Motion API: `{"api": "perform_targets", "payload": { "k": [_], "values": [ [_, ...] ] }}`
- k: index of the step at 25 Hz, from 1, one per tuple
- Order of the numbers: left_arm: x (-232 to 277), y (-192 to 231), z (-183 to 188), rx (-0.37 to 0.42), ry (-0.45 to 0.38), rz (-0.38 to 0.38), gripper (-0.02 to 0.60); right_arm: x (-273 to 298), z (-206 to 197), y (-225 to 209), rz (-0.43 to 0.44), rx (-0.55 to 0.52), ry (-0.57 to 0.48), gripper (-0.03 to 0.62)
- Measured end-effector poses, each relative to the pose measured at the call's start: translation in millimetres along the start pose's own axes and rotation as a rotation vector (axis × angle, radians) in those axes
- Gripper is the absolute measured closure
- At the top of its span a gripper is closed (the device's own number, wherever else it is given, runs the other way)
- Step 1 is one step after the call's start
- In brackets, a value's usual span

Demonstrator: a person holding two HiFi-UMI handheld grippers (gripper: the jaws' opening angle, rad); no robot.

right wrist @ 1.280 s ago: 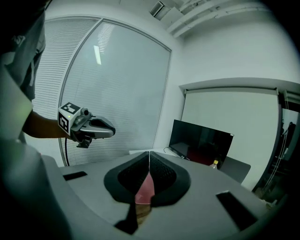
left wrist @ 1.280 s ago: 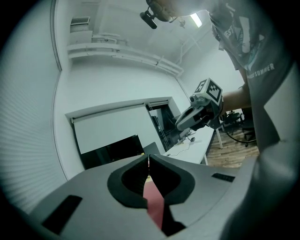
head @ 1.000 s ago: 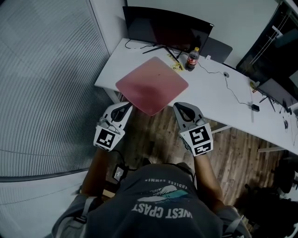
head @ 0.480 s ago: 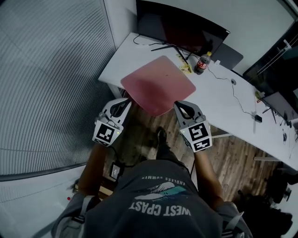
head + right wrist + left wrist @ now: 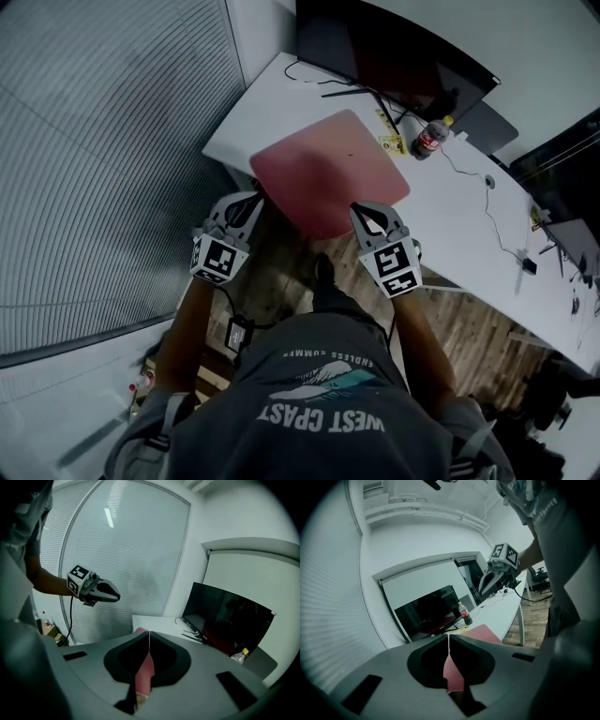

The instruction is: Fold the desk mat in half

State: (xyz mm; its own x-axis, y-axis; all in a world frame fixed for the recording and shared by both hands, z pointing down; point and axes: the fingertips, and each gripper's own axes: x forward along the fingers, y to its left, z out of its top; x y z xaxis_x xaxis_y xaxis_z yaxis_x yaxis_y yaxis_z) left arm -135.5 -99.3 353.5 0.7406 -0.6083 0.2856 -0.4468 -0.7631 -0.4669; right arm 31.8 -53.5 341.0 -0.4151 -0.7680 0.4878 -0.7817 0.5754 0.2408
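While the desk mat [image 5: 328, 173] was spread on the white worktop [image 5: 450, 220] past its near edge, its near corners were clamped by the fingers of the left gripper [image 5: 250, 201] and right gripper [image 5: 365, 211].

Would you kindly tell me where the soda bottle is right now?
In the head view, the bottle stands on the desk, just right of the mat and in front of the monitor.

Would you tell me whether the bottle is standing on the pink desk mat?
No, the bottle stands on the bare white desk, clear of the desk mat.
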Motion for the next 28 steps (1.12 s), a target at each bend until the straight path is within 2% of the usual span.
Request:
{"api": "perform_targets", "payload": {
  "k": [9, 18, 21, 24, 28],
  "values": [
    [45.6, -17.6, -70.6, 0.073, 0.151, -0.053, 0.557, 48.7, -67.8, -6.8, 0.053, -0.074, 0.126, 0.565],
    [77.1, -50.7, -149.4, 0.149, 0.308, -0.133, 0.555, 83.7, -133.6, 4.4, 0.126, -0.248, 0.241, 0.559],
    [83.1, -63.8, -171.8, 0.189, 0.350, -0.156, 0.546, 93.2, -157.3, 10.8, 0.149, -0.317, 0.276, 0.498],
    [92.2, -75.9, -194.1, 0.230, 0.386, -0.177, 0.489, 103.1, -179.1, 17.3, 0.174, -0.392, 0.303, 0.464],
    [108.0, -94.4, -224.7, 0.289, 0.429, -0.185, 0.379, 112.3, -207.8, 26.5, 0.202, -0.512, 0.329, 0.412]
  ]
}}
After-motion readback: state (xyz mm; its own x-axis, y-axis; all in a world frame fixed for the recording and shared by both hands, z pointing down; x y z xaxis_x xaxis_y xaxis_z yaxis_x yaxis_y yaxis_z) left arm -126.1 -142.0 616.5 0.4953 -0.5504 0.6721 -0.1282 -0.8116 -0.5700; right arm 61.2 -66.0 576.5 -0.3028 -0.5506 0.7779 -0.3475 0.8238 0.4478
